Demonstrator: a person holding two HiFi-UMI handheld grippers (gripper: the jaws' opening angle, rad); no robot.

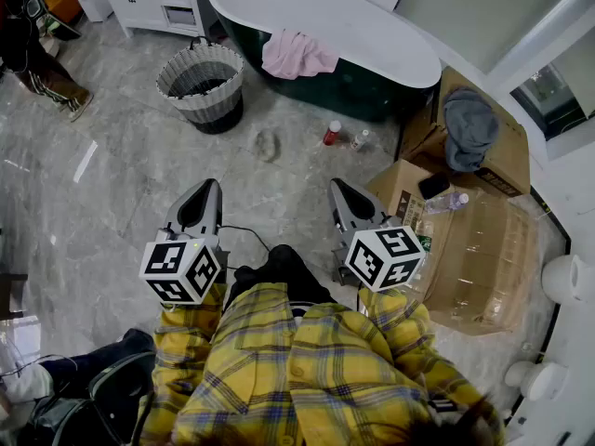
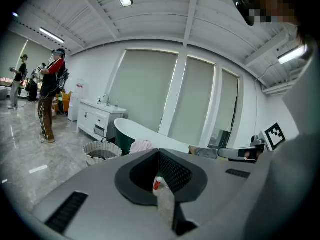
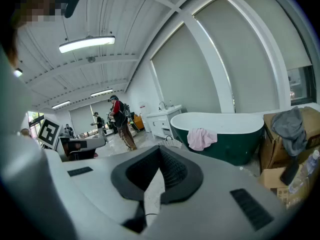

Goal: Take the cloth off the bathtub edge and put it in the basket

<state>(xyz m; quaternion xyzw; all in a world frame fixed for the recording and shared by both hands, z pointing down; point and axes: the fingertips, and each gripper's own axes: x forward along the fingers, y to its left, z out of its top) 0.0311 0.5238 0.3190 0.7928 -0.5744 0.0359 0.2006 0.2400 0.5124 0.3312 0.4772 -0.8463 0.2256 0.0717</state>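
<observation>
Pink cloth (image 1: 298, 55) draped on bathtub (image 1: 372, 40) edge, basket (image 1: 202, 85) beside bathtub; both hand-held grippers, left (image 1: 198, 207) and right (image 1: 350, 207), closed together, empty.

One pink cloth (image 1: 297, 54), one basket (image 1: 209, 108) (woven), one bathtub (image 1: 372, 37).

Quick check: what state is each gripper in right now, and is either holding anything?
Left gripper: closed, holding nothing.
Right gripper: closed, holding nothing.

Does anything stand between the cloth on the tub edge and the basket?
Nothing visible does. The pink cloth drapes the bathtub rim; the woven basket stands open-topped on the floor close beside it.
</observation>
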